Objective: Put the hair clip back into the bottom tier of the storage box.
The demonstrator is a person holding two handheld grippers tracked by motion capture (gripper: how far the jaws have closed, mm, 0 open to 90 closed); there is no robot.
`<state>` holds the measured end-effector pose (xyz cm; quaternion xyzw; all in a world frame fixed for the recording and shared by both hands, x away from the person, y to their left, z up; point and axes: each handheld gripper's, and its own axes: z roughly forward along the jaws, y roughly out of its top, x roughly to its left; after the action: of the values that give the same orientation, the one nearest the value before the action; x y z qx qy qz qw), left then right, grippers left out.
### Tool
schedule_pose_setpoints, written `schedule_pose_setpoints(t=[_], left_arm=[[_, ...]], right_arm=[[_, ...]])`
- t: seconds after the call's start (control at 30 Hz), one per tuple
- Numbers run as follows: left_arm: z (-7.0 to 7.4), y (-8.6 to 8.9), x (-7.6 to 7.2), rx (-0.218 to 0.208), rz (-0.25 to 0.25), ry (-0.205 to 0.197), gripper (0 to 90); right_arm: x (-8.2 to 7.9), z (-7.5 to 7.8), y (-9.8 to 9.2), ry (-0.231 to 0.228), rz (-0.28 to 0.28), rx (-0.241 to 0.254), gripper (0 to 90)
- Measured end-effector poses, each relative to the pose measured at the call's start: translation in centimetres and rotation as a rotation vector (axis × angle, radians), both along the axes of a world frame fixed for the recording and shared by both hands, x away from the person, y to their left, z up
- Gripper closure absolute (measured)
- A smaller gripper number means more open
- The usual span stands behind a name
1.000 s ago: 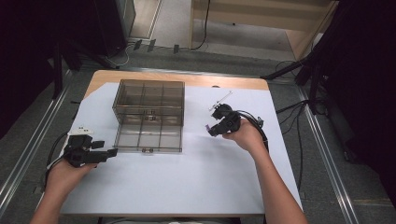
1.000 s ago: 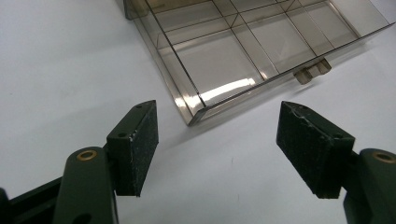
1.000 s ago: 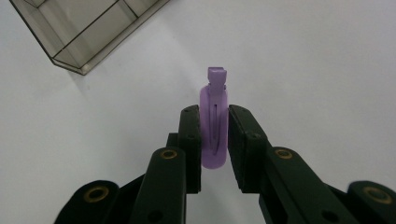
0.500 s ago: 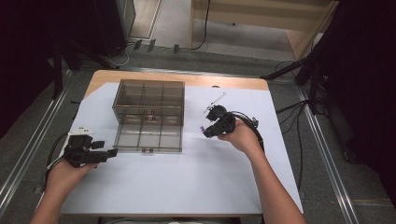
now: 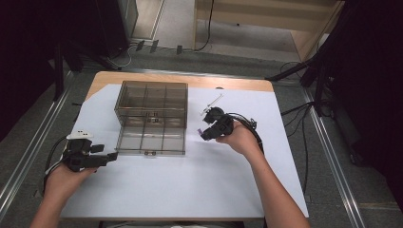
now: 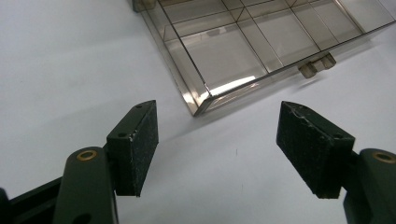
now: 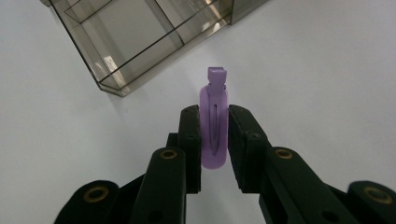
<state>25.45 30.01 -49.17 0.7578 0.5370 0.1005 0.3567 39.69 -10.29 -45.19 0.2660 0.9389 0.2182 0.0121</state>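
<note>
Right tool (image 7: 215, 140): jaws pinched tight on a purple hair clip (image 7: 214, 128), whose clasp end juts past the tips; the tool sits just right of the box, above the white sheet.
Left tool (image 6: 217, 151): jaws spread wide with nothing between them, aimed at the box's near left corner, close but apart.
Organizer box (image 5: 151, 124): smoky clear plastic, divided into compartments, lid raised at the back; it rests on the white sheet (image 5: 199, 190).
Table (image 5: 237, 83): wooden edge shows beyond the sheet.

Purple hair clip (image 7: 214, 126) pinched edge-up beside smoky compartment box (image 7: 140, 37).
</note>
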Motion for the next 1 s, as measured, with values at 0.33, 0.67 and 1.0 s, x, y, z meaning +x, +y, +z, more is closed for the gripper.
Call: schedule_pose_setpoints(t=[0.33,0.67,1.0], left_arm=[[-0.1,0.1,-0.1,-0.004,0.010,0.004,30.7],[-0.1,0.4,-0.5,0.002,0.012,0.004,30.7],[0.0,0.2,-0.7,0.000,0.018,-0.002,30.8]], right_arm=[[0.0,0.1,1.0,-0.003,0.020,0.007,77.5],[-0.1,0.0,1.9,-0.007,0.038,0.018,77.6],[-0.4,0.1,2.9,-0.016,0.046,0.027,77.5]])
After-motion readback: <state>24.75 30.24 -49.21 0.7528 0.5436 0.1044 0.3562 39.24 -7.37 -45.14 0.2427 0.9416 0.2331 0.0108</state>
